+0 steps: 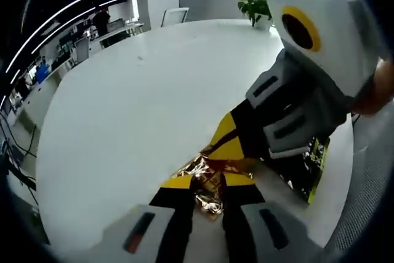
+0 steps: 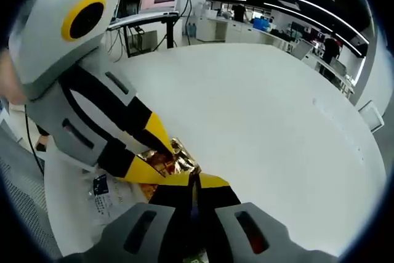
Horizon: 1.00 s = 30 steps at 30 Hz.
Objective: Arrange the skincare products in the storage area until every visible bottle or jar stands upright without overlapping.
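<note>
Both the left gripper (image 1: 208,184) and right gripper (image 2: 194,180) have jaws pinching a crinkled gold foil packet (image 1: 206,183) on the round white desk (image 1: 141,109).

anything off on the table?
Yes: both tools pinch one crumpled gold foil wrapper near the table edge, left tool, right tool. No upright bottle or jar is visible. A printed sheet lies beside it.
</note>
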Motion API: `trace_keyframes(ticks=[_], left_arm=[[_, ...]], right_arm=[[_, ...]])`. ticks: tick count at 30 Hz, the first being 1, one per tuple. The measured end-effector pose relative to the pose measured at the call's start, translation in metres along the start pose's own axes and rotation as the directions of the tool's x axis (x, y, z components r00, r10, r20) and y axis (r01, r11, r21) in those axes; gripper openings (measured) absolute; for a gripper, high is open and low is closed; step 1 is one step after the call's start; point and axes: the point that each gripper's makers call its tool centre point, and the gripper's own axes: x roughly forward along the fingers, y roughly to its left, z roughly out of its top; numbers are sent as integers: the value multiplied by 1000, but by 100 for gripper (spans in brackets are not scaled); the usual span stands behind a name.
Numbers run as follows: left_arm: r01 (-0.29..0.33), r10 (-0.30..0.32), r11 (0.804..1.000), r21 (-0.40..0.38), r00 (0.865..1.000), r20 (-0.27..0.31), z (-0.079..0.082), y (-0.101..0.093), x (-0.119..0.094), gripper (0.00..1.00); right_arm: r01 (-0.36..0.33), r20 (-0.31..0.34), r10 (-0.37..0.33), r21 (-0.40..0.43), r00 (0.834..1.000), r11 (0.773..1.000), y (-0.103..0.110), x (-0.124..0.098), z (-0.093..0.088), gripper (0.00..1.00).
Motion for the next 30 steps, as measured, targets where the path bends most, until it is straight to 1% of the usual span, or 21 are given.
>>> trace_keyframes(ticks=[2,4,6,8,9,10,13,15,17,19,25,27,30], left_arm=[[5,-5,1000,-13,1000,-1,-1,3,1,23],[9,-9,1000,-6,1000,-3,-1,1,1,23],[10,-10,1000,-1,1000,-4,-2,2,1,23],[10,-10,1000,-3,1000,-3,-2,3,0,23],[10,-10,1000,-1,1000,-1,-1,3,0,23],[10,-10,1000,-3,1000,-3,-1,3,0,23],[9,-9,1000,-2,1000,-6,-2,4,0,23],[9,-9,1000,-2,1000,-7,-2,4,0,23],[8,-8,1000,-3,1000,-9,-2,4,0,23],[8,-9,1000,-2,1000,-10,-2,4,0,23],[3,-3,1000,-12,1000,-18,-1,4,-1,24],[4,-4,1000,-17,1000,-24,-2,3,-1,26],[6,-6,1000,-11,1000,-16,1,2,-2,25]], right_arm=[[16,9,-16,-32,1000,999,-2,-1,1,6],[20,9,-20,-53,1000,998,-2,-2,0,7],[40,17,-39,-86,999,995,-4,-5,1,8],[47,27,-45,-82,999,996,-5,-9,1,8],[58,43,-55,-79,998,995,-6,-12,2,9],[54,65,-50,-64,997,996,-6,-13,5,11],[62,64,-58,-59,996,996,-6,-19,5,18],[66,70,-61,-61,996,996,-6,-20,4,22],[65,63,-61,-61,996,996,-6,-20,1,21],[66,66,-61,-66,996,996,-4,-25,1,22],[62,52,-58,-76,997,995,-3,-25,-3,23],[63,58,-58,-82,997,995,-2,-27,-1,23],[62,69,-56,-93,996,994,-2,-28,2,25]])
